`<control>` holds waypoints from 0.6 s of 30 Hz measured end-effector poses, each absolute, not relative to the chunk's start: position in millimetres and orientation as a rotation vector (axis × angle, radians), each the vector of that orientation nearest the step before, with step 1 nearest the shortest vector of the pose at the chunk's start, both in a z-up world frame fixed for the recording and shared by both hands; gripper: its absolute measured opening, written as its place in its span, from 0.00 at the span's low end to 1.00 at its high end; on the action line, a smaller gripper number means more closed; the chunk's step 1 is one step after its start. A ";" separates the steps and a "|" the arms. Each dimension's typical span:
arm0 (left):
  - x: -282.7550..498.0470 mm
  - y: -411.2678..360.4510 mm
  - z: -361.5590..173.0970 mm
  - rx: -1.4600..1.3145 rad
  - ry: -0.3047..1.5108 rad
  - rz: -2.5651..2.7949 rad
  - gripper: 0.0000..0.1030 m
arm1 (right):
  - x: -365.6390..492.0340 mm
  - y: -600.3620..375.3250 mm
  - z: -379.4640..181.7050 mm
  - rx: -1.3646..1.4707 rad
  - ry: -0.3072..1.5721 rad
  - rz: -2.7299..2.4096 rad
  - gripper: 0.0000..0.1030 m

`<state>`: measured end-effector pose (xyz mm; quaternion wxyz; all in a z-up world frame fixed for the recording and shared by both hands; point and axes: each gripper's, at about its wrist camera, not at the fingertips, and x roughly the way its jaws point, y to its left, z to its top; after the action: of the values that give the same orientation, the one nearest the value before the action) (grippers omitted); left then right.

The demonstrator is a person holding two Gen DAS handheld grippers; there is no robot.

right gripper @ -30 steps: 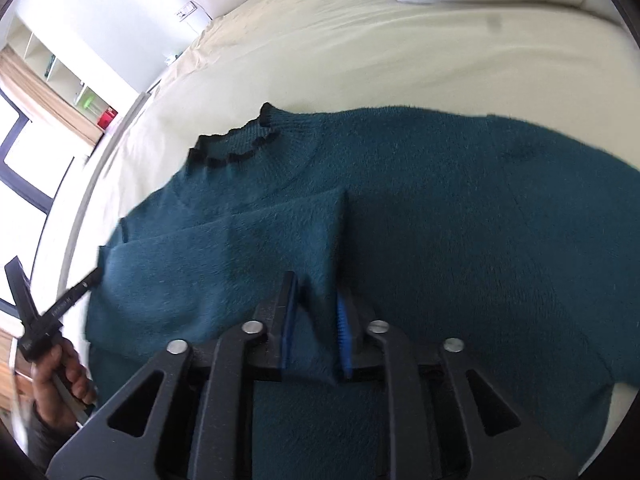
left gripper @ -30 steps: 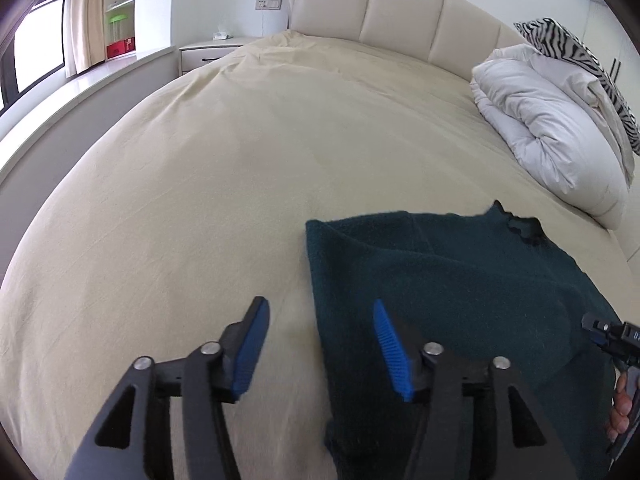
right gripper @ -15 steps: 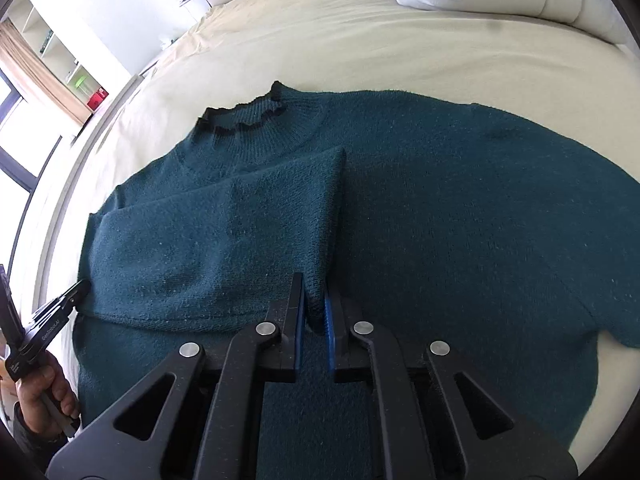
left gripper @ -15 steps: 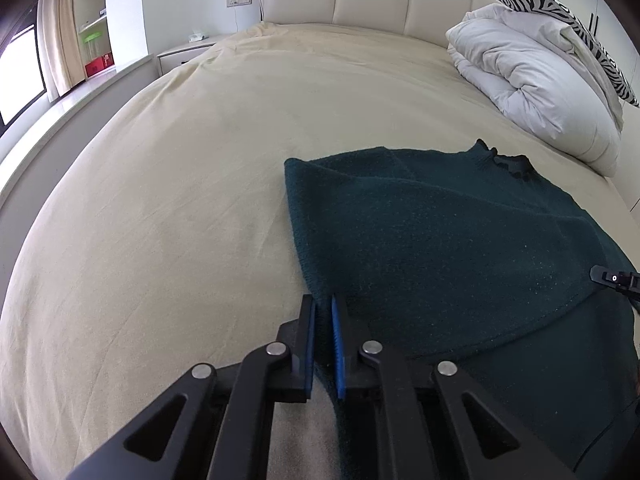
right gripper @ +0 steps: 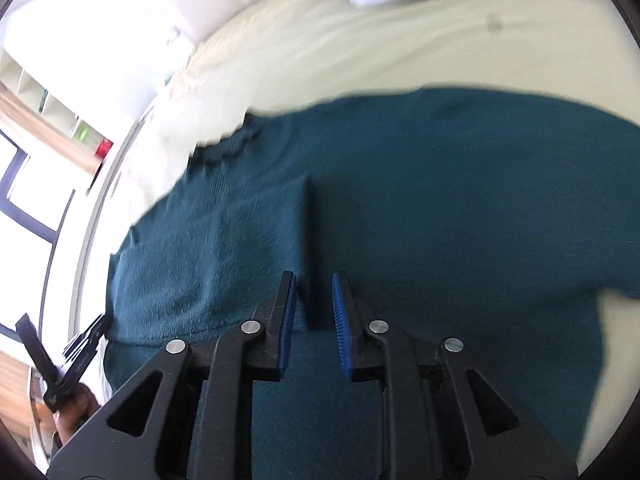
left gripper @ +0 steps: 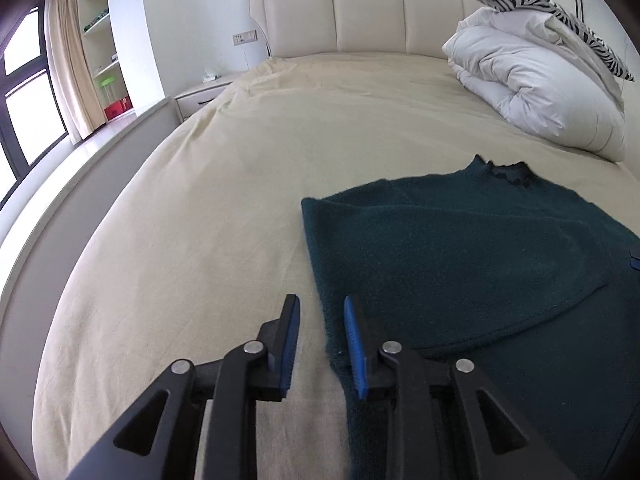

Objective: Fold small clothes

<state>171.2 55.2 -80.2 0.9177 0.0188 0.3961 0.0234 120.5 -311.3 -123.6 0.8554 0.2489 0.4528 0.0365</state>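
Dark teal sweater (left gripper: 460,256), lying flat on the beige bed sheet (left gripper: 208,208), spread out toward the right half of the mattress, collar (left gripper: 506,170) pointing at the padded headboard (left gripper: 360,16). One sleeve (right gripper: 224,248) folded in across the chest, its straight edge running right down toward the right gripper (right gripper: 314,316). Right gripper parted a bit, blue pads either side of that sleeve edge, nothing pinched between them as far as could be seen. Left gripper (left gripper: 320,344) also partly open, gap between the blue pads sitting right over the sweater's left side edge, one finger over bare sheet and the other over knit, not clamped on anything. Couldn't tell whether either one was actually touching the fabric. Right wrist view pretty motion-blurred up top. White duvet (left gripper: 536,84) bunched up at the far right corner with a zebra-print pillow (left gripper: 532,0) on top of it, nightstand (left gripper: 204,94) off to the left of the bed.
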 end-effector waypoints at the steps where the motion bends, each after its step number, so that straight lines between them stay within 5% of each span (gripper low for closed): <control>1: 166.8 53.9 -73.3 0.019 0.800 0.033 0.50 | 111.8 -320.6 -117.1 0.529 0.922 0.063 0.27; 3: 156.2 50.8 -60.1 -0.050 0.765 -0.021 0.65 | 85.1 -352.7 -103.7 0.565 0.849 0.013 0.60; 5: 145.0 45.0 -51.6 -0.135 0.741 -0.099 0.70 | 51.8 -393.8 -96.5 0.625 0.763 -0.075 0.66; 14: 123.6 -25.7 -73.9 -0.342 0.852 -0.352 0.76 | -112.1 -608.4 -137.8 1.092 0.551 -0.470 0.66; 18: 120.4 -41.6 -88.1 -0.386 0.910 -0.364 0.76 | -138.3 -658.1 -158.1 1.240 0.469 -0.456 0.49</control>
<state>120.4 -41.6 -88.1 0.8646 -0.1843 0.4340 -0.1737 -138.3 -658.1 -158.1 0.7643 0.5705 0.2156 -0.2096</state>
